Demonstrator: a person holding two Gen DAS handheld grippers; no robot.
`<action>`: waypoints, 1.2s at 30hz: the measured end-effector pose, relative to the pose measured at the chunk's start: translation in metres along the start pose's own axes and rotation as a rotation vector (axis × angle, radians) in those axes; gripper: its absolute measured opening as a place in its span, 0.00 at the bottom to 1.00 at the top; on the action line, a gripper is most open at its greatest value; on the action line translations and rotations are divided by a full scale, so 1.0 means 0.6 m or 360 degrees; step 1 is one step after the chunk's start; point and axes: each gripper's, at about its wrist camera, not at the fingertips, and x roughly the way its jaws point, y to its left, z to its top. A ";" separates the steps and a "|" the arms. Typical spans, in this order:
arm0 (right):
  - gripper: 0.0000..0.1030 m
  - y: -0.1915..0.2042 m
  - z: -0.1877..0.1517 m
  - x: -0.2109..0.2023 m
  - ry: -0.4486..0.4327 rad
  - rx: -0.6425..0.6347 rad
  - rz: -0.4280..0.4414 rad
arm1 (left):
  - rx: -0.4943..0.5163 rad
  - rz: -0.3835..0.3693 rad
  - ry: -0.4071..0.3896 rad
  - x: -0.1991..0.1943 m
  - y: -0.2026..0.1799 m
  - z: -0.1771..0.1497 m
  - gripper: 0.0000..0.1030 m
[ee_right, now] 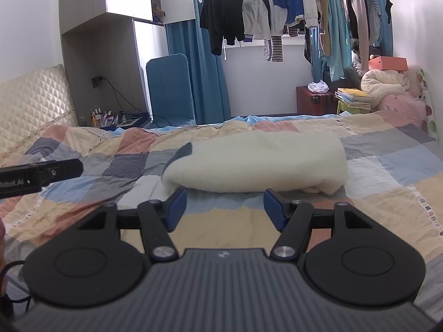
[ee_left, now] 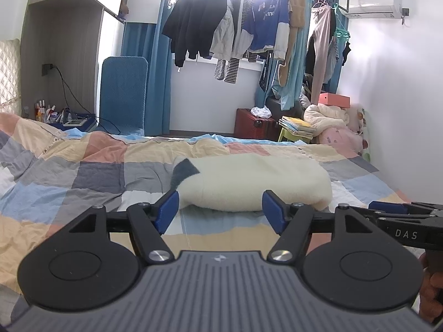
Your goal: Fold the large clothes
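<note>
On the checked bedspread [ee_left: 83, 171] lies the cream fleece garment [ee_left: 257, 182], folded into a thick bundle. Just short of its near edge, left gripper [ee_left: 220, 210] and right gripper [ee_right: 224, 207] hover released and empty, likely lined up to take that edge.

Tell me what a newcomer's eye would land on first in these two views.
First, the cream fleece garment, folded into a thick bundle mid-bed on the patchwork quilt, a dark grey patch at its left end. Both the left hand-held gripper and the right hand-held gripper sit open and empty just short of it. Behind, the backlit row of hanging clothes fills the window.
</note>
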 end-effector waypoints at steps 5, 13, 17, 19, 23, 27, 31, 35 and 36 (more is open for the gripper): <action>0.63 -0.002 -0.001 -0.002 0.0002 0.0003 -0.0012 | -0.0005 0.0001 -0.0002 0.001 0.002 0.000 0.74; 0.63 -0.004 0.003 -0.003 0.0005 -0.0006 -0.0021 | -0.0024 0.0004 0.0001 0.002 0.007 0.000 0.84; 0.63 -0.005 0.005 -0.004 -0.0002 -0.0012 -0.0025 | -0.0014 0.0029 -0.0004 0.000 0.003 -0.002 0.93; 0.63 -0.005 0.006 -0.004 -0.0005 -0.0020 -0.0030 | -0.0014 0.0035 0.0001 0.001 0.004 -0.002 0.94; 0.69 -0.006 0.007 -0.005 -0.0012 -0.0016 -0.0030 | -0.0012 0.0039 0.0003 0.001 0.004 -0.003 0.97; 0.69 -0.011 0.009 -0.002 -0.0003 -0.0004 -0.0049 | -0.0008 0.0043 0.0013 0.003 0.003 -0.004 0.98; 0.94 -0.017 0.010 -0.001 -0.0015 0.0003 -0.0062 | 0.0017 0.0056 0.0016 0.003 -0.002 -0.006 0.99; 1.00 -0.025 0.008 0.003 0.0001 0.0031 -0.0064 | 0.0030 0.0081 0.0035 0.009 -0.008 -0.009 1.00; 1.00 -0.025 0.007 0.004 0.0007 0.0036 -0.0063 | 0.0037 0.0087 0.0037 0.010 -0.010 -0.010 1.00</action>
